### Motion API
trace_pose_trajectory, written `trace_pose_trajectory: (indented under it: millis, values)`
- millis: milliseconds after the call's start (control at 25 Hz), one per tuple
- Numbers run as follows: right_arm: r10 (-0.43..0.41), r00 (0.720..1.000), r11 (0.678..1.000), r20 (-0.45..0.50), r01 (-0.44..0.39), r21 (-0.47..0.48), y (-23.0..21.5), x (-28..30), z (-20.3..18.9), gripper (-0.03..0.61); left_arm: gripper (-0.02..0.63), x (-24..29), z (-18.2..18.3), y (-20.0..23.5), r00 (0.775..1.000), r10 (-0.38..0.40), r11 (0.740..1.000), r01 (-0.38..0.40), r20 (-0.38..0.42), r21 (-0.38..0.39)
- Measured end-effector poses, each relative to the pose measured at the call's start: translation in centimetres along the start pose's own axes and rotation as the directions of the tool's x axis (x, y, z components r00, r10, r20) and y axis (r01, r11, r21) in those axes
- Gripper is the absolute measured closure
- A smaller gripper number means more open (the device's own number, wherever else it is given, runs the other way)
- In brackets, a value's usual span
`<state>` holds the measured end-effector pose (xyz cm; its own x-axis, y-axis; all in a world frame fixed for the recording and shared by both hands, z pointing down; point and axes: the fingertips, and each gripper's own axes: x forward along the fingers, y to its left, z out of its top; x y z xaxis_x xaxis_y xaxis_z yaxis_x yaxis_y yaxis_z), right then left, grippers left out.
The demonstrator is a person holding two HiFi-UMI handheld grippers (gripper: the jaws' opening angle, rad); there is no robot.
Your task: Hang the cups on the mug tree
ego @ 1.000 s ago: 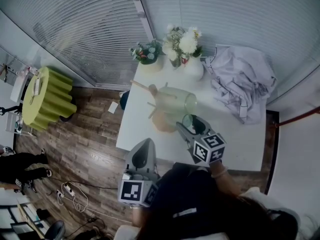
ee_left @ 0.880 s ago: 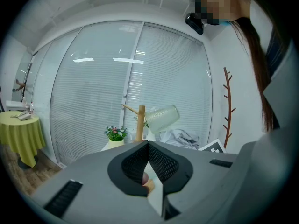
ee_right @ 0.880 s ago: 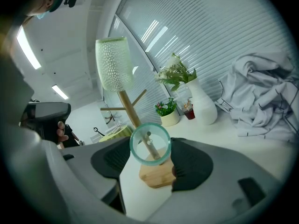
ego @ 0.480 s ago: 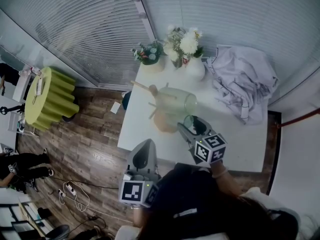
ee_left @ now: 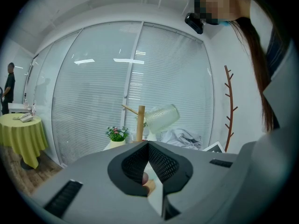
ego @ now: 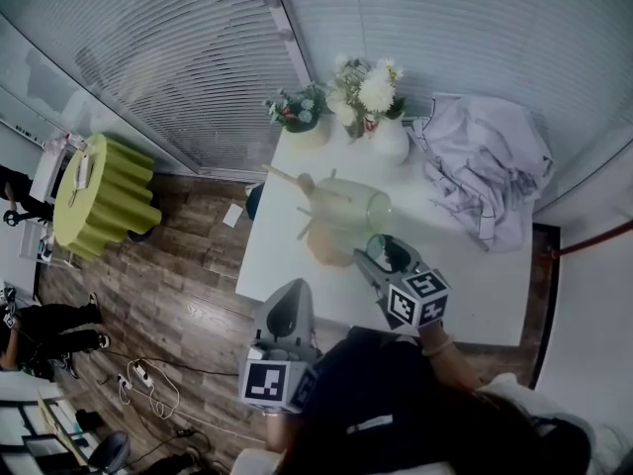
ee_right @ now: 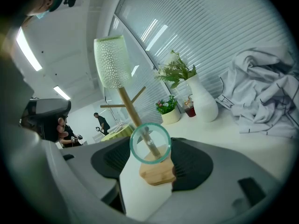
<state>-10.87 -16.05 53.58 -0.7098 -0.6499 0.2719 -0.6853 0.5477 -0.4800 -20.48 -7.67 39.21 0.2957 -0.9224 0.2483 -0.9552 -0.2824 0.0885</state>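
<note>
My right claw is spread wide and clamped on a clear cup with a teal rim, one pad on each side. The cup's round end faces the camera, so its long axis runs straight away from me along the jaws, toward the mug tree just behind it. I can see the tree's pole and wooden base through the glass (I can't tell whether that near end is the mouth or the bottom). The cup hangs clear of the white table, at the centre of the right gripper view.

A frosted green cup sits on a peg at the upper left of that view, long axis near upright, leaning a little left, closed end up.

Beyond the tree, toward the right, are a small potted plant, a white vase with flowers and a crumpled pale cloth.

My left claw is closed tip to tip with nothing in it, and in the head view it sits low and left, off the table's near edge.
</note>
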Motion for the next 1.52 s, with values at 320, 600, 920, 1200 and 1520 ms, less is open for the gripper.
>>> trace_pose_trajectory:
  millis: [320, 600, 920, 1200, 1520]
  values:
    - [0.005, 1.000, 1.000, -0.004, -0.005, -0.005, -0.15, 0.12, -0.09, 0.302, 0.612, -0.13, 0.06, -0.10, 1.000, 0.015, 1.000, -0.015, 0.005, -0.001]
    - [0.016, 1.000, 1.000, -0.013, -0.016, -0.014, -0.26, 0.10, -0.03, 0.302, 0.612, -0.29, 0.05, -0.43, 1.000, 0.026, 1.000, -0.026, 0.005, -0.006]
    - [0.019, 0.999, 0.999, -0.030, -0.020, -0.029, -0.52, 0.25, -0.01, 0.302, 0.612, -0.50, -0.02, -0.64, 0.999, 0.041, 0.999, -0.041, 0.013, -0.015]
    - [0.024, 0.999, 0.999, -0.044, -0.025, -0.032, -0.58, 0.32, -0.08, 0.298, 0.612, -0.61, 0.07, -0.82, 0.999, 0.048, 0.999, -0.048, 0.017, -0.022]
    - [0.021, 0.999, 0.999, -0.048, -0.022, -0.025, -0.87, 0.36, -0.25, 0.292, 0.612, -0.67, 0.04, -0.84, 0.998, 0.055, 0.998, -0.054, 0.022, -0.024]
